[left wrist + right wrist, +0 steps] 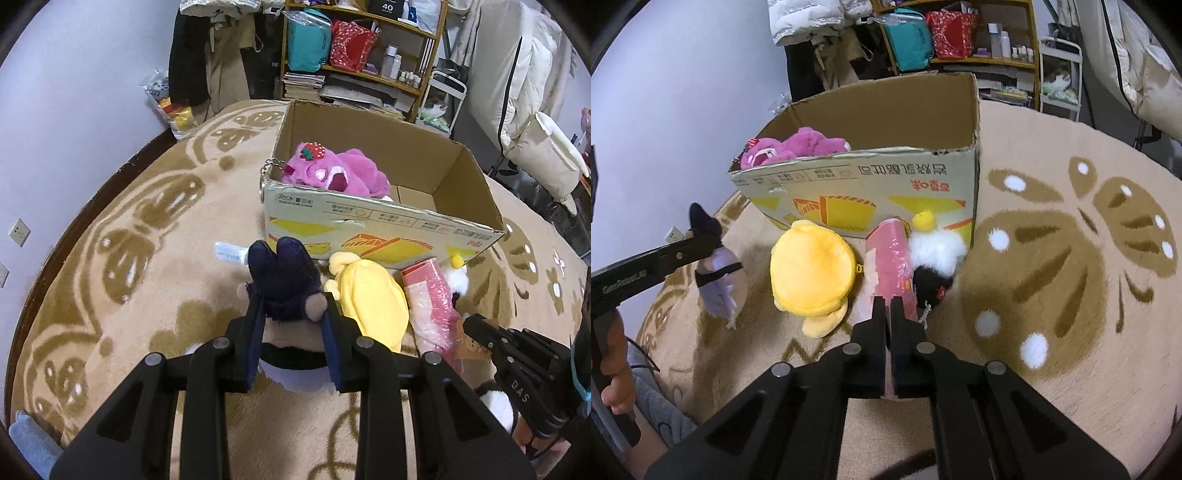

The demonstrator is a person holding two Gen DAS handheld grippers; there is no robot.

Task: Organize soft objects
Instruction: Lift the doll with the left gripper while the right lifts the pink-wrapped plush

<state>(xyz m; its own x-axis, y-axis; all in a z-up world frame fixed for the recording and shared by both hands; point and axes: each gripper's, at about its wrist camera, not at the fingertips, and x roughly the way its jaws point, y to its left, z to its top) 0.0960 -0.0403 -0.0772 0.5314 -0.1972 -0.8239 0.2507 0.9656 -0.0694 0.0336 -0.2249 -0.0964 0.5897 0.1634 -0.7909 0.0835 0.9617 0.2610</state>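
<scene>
Your patterned rug (1052, 258) carries everything here. On it stands the open cardboard box (369, 225), with the pink plush bear (332, 173) lying inside at its left end. Just in front of the box, the yellow plush toy (812, 273) lies flat beside the pink wrapped packet (890, 258), and a white and black fluffy toy (934, 258) touches the packet's other side. Your left hand-held gripper (293, 306) is clamped on the dark-eared doll (284, 280), lifted clear of the rug. Your right hand-held gripper (887, 306) is pinched narrowly on the near end of the packet.
</scene>
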